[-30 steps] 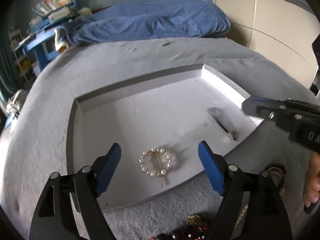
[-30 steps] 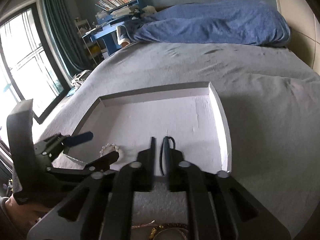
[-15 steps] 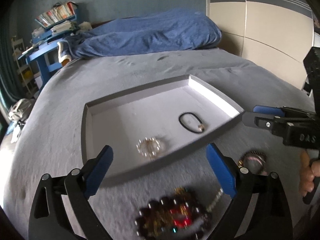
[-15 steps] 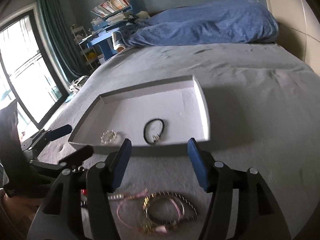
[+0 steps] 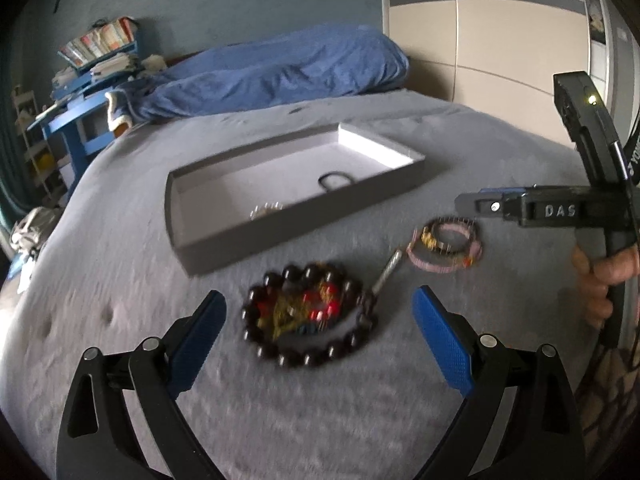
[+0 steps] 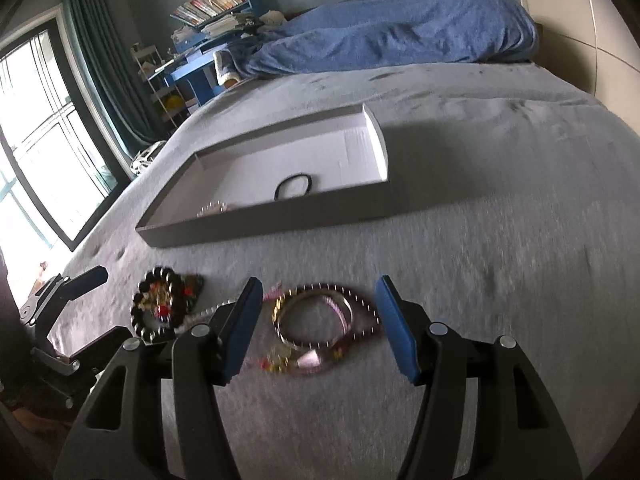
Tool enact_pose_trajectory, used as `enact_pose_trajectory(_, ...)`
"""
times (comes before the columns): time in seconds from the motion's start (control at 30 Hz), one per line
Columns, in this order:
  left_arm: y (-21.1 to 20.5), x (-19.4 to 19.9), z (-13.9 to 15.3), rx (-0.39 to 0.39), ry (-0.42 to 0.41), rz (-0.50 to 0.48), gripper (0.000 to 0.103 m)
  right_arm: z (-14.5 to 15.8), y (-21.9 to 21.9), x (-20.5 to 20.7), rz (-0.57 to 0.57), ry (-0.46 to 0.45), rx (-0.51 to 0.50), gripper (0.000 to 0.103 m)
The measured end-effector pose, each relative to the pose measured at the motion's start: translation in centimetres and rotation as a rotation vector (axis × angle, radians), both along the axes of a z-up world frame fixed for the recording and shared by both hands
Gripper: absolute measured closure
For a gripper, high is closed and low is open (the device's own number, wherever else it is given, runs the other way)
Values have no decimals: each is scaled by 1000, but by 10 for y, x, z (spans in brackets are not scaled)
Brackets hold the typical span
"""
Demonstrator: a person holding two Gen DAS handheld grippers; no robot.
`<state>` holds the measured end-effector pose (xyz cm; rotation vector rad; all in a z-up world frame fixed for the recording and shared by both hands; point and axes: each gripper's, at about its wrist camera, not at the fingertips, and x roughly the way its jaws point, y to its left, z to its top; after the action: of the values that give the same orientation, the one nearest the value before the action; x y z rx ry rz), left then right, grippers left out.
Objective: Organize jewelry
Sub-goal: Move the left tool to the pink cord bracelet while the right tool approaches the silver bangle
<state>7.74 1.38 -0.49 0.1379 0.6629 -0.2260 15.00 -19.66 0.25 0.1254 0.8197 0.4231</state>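
Observation:
A shallow grey tray [image 5: 280,236] lies on the grey bed cover and holds a black hair tie [image 5: 334,180] and a pearl ring clip [image 5: 266,210]. In front of it sit a dark bead bracelet [image 5: 310,316] with colourful pieces inside and a pile of pink and studded bracelets [image 5: 444,246]. My left gripper [image 5: 318,308] hangs open over the bead bracelet, its blue pads wide apart. My right gripper [image 6: 318,292] is open above the pink and studded bracelets [image 6: 324,320], pads clear of them. The tray [image 6: 280,216] lies beyond them.
A blue blanket [image 5: 272,68] is heaped at the far end of the bed. A blue desk with books [image 6: 200,56] and a window [image 6: 36,148] stand to the left, a beige wardrobe [image 5: 500,40] to the right. A person's hand [image 5: 600,280] holds the right gripper.
Both grippers drew back from over the tray to the bed cover in front of it. The right gripper opened and left the black hair tie in the tray. The left jaws widened slightly.

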Motion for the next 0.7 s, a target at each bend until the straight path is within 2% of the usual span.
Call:
enact_pose_trajectory(0.27,17,-4,-7,-44,12,31,9,-13,-11,-5,0,18,-13,44)
enact_pose_trajectory(0.5,13,2,-8,-29,20,29,11,-16,-14,-4,-1,22,-9,45)
enact_pose_trajectory(0.7,18,7,-12,-48,48,51,11,-18,-11,-3,4,26,-25,45)
